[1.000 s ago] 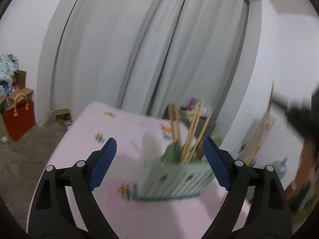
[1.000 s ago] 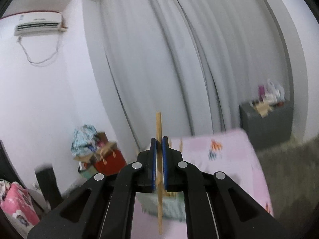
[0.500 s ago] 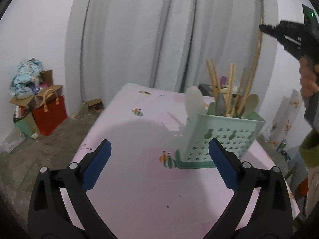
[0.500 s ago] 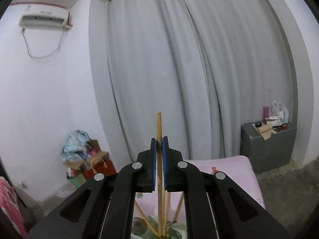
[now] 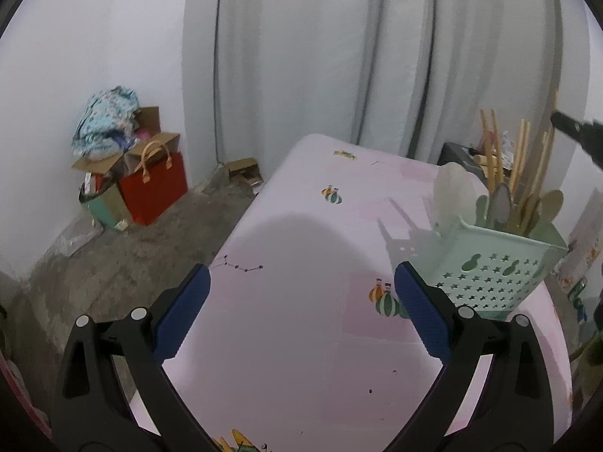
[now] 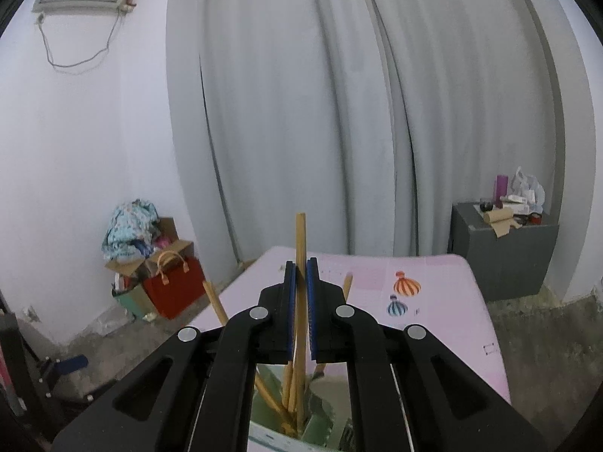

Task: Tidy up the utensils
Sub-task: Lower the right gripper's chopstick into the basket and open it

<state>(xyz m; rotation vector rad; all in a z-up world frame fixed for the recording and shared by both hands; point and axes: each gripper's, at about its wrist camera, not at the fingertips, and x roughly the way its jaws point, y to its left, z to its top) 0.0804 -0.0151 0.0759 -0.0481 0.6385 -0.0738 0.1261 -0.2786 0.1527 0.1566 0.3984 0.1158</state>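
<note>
A mint-green perforated utensil basket [image 5: 493, 271] stands on the pink table [image 5: 301, 339] at the right. It holds several wooden chopsticks [image 5: 493, 150], spoons and a white spatula [image 5: 452, 196]. My left gripper [image 5: 301, 312] is open and empty, above the table left of the basket. My right gripper [image 6: 300, 275] is right above the basket [image 6: 286, 440], its jaws a narrow gap apart around an upright wooden chopstick [image 6: 300, 241] whose lower end reaches into the basket; whether the pads still press it I cannot tell. Its black tip shows in the left wrist view [image 5: 576, 132].
A red bag [image 5: 154, 184] and boxes with clothes sit on the floor at the left by the white wall. Grey curtains hang behind the table. A grey cabinet [image 6: 505, 256] with clutter stands at the back right. The concrete floor surrounds the table.
My left gripper has drawn back and turned left, so the basket sits further right. My right gripper has come down over the basket with the chopstick, and its jaws have parted slightly.
</note>
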